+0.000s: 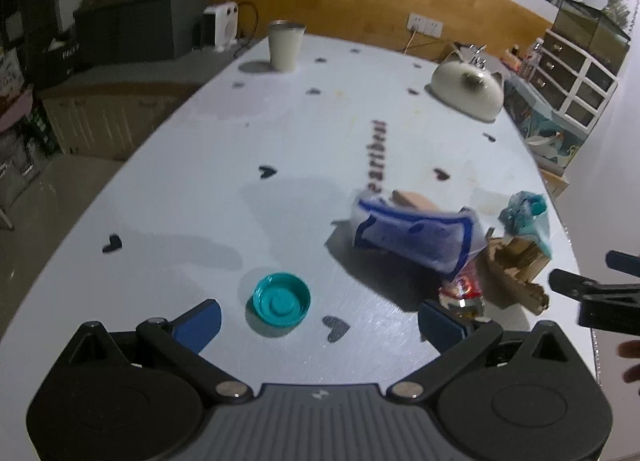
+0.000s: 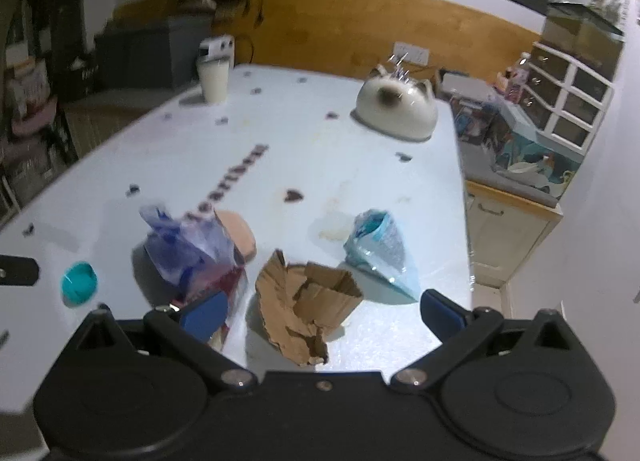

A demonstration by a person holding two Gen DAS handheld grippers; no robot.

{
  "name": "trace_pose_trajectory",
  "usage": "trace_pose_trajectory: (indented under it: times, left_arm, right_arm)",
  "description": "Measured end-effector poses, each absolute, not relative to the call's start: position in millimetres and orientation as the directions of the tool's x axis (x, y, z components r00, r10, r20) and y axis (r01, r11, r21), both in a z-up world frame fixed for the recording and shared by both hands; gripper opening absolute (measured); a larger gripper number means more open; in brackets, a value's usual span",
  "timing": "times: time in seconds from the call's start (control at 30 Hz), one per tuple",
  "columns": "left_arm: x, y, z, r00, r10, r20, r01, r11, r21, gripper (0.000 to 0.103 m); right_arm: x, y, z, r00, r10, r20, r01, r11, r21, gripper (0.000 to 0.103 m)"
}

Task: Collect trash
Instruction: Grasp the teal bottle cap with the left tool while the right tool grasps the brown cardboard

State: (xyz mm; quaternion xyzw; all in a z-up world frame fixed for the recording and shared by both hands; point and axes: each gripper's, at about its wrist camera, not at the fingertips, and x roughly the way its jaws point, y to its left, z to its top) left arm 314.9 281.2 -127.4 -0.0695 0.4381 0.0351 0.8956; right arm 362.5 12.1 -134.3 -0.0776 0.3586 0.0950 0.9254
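Left gripper (image 1: 318, 321): fingers spread wide, nothing held; it hangs low over the table (image 1: 180, 149) with the cap (image 1: 282, 299) sitting just ahead between the 2 blue pads, nearer the left one.

Right gripper (image 2: 320, 315): fingers just as wide, nothing held, lined up so the cardboard (image 2: 306, 301) lies square in the gap at 12 o'clock. Looks like a reach set up for a straight close.

Cap: teal, open side up, alone at 9 o'clock of the pile. Being apart from the rest, it reads as the left side's own pick.

Bag (image 2: 192, 249): clear with blue print, crumpled and standing up, at 10 o'clock of the cardboard; a tan piece (image 2: 238, 235) pokes out behind it.

Red wrapper (image 1: 462, 293): tucked under the bag's near edge, just beyond the left gripper's right finger.

Blue packet (image 2: 378, 251): crumpled, at 2 o'clock of the cardboard, near the table's right edge.

Cup (image 1: 285, 45) and white lid-like dome (image 1: 468, 91): far end, well apart from the trash; probably not part of the job.

Bin: none in view, so I cannot tell where the trash goes.

Progress: every piece still on the table; judged early.

Risk: the torn cardboard may fold or slip when squeezed.
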Motion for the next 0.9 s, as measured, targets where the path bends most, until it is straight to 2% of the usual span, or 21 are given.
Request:
trace_pose_trajectory:
  times: [0.4,0.7,0.8,0.9]
  left_arm:
    - [336,294,-161,0.584,0.004,-0.812,-0.151,0.983,-0.104,0.103]
    - [354,294,-199,0.587,0.035,-0.809,-0.166,0.983,-0.078,0.102]
    - [359,291,-208,0.583,0.055,-0.810,-0.160,0.986,-0.049,0.098]
    - [363,289,-216,0.572,0.069,-0.818,-0.163,0.986,-0.031,0.090]
  right_arm:
    - [428,36,-196,0.621,0.060,-0.782,-0.299,0.940,-0.166,0.103]
    - [452,38,-211,0.593,0.063,-0.803,-0.318,0.934,-0.161,0.102]
    - [451,37,-211,0.594,0.075,-0.801,-0.313,0.939,-0.145,0.086]
    - [451,34,-209,0.597,0.081,-0.798,-0.299,0.946,-0.128,0.082]
